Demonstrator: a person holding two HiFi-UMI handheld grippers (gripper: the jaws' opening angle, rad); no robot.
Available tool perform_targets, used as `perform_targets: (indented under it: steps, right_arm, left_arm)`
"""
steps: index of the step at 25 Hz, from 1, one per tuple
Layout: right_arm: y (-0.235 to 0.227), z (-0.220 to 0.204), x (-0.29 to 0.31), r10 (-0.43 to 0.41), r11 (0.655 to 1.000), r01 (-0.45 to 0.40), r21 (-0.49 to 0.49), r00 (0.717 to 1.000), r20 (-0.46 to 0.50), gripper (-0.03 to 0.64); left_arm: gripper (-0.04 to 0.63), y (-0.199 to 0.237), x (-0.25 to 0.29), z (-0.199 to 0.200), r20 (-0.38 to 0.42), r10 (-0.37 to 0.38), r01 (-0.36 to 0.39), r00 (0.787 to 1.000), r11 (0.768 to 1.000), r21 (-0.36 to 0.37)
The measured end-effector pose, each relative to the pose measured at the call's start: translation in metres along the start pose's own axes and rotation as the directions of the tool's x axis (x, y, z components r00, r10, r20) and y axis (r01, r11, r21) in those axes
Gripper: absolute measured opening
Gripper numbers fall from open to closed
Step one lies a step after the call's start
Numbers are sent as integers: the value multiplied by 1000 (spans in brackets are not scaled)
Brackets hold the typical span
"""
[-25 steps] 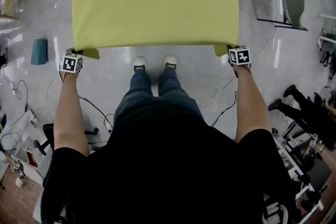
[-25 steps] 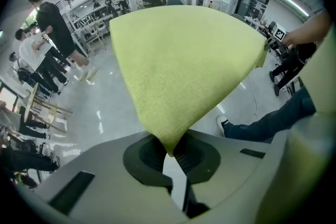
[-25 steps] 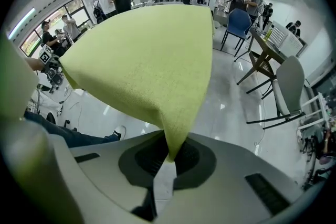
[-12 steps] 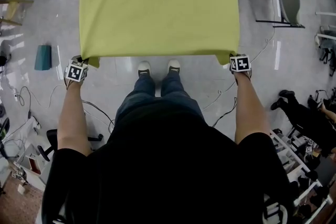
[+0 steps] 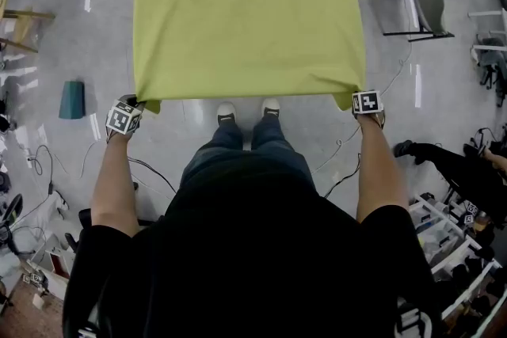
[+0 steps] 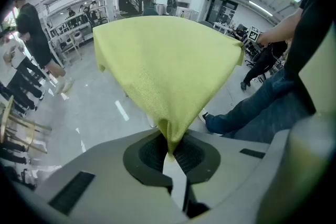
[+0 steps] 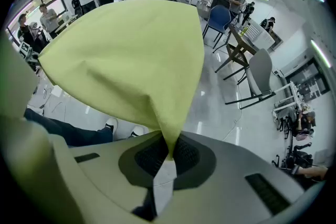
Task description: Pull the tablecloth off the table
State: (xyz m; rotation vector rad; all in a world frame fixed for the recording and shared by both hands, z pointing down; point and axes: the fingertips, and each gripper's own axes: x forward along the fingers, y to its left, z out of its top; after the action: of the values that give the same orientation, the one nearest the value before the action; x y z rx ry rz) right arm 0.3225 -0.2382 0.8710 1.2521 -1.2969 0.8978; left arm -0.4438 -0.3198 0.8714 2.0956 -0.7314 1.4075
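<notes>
- The left gripper, at the lower centre of its own view, is clenched on one corner of the yellow-green tablecloth.
- The right gripper pinches the other near corner.
- In the head view, the tablecloth spreads across the upper centre. Its near edge runs straight between both grippers, just above the person's shoes.
- A grey chair stands at the upper right.

The yellow-green square woven tablecloth is lying spread out wide and nearly flat, showing only faint creases and drooping a little at its far left corner. Its two near corners are being pinched into narrow points, one between the closed jaws of the left hand-held gripper and one in the right hand-held gripper. The near hem is running taut and straight between them.
</notes>
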Motion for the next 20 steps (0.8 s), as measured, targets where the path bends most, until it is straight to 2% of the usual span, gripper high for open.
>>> perform_targets:
  steps: [7, 11, 15, 20]
  right_arm:
    - [8, -27, -12, 5, 1000, -5, -7, 1000, 1, 26]
    - [8, -40, -7, 39, 999, -39, -17, 999, 27, 26]
    - [2, -61, -3, 72, 997, -71, -32, 996, 47, 26]
    - [-7, -91, -6, 115, 993, -114, -14, 991, 67, 26]
  left_arm:
    - [28, -16, -16, -12, 12, 3, -4, 1000, 1000, 15]
    - [28, -27, -19, -19, 5, 52, -52, 999, 999, 10]
    - [28, -52, -22, -29, -28, 100, -100, 995, 994, -32]
    - [28, -90, -29, -43, -31, 150, -151, 988, 986, -65]
